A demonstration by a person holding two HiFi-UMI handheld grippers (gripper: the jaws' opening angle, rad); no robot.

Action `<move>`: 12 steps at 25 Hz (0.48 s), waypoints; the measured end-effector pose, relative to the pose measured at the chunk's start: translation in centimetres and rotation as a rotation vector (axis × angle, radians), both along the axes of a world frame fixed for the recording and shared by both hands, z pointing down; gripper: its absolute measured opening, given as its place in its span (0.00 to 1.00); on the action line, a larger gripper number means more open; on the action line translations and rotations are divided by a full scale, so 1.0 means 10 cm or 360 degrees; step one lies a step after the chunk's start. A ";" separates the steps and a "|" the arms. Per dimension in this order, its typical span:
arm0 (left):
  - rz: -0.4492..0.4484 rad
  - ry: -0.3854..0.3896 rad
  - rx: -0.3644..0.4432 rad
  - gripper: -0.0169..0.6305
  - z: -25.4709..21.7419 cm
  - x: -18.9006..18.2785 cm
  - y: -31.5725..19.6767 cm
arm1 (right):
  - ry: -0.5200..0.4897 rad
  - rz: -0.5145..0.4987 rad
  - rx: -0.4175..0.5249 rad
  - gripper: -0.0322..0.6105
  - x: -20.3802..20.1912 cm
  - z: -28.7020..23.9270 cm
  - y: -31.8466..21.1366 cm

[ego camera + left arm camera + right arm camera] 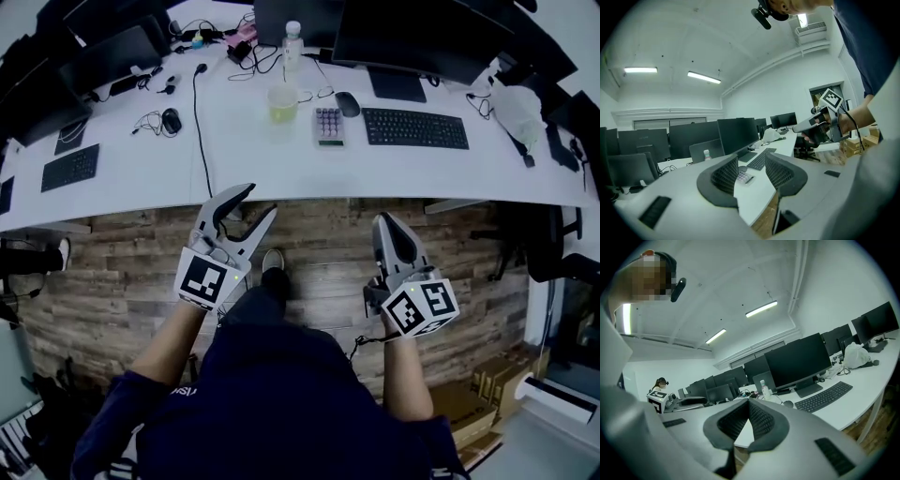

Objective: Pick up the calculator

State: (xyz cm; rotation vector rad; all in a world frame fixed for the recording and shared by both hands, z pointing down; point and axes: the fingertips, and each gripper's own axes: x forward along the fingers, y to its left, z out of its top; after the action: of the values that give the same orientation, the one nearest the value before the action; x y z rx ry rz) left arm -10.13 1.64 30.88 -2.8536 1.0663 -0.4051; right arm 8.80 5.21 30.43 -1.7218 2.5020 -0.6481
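The calculator [328,125] is seen flat on the white worktop [244,155], between a cup [282,103] at its 10 o'clock and a black keyboard [414,128] at its 3 o'clock, with its long axis running 12 to 6. Both grippers are held off the worktop's near edge, well apart from it. The left gripper [260,202], jaws spread and empty, has the calculator at about 1 o'clock (it is framed between those jaws in the left gripper view). The right gripper [383,225], jaws brought together on nothing, has it at 11 o'clock. The left is judged marginally nearer and better placed.
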 end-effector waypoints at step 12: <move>0.0104 -0.0011 -0.0024 0.33 0.12 -0.05 -1.02 | 0.0019 0.0080 -0.0064 0.05 -0.09 0.10 -0.93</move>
State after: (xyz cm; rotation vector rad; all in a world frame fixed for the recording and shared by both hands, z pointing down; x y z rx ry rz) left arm -10.66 -8.51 32.10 -2.8893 0.9696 -0.4197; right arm 7.94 -4.07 31.39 -1.8008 2.4615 -0.6910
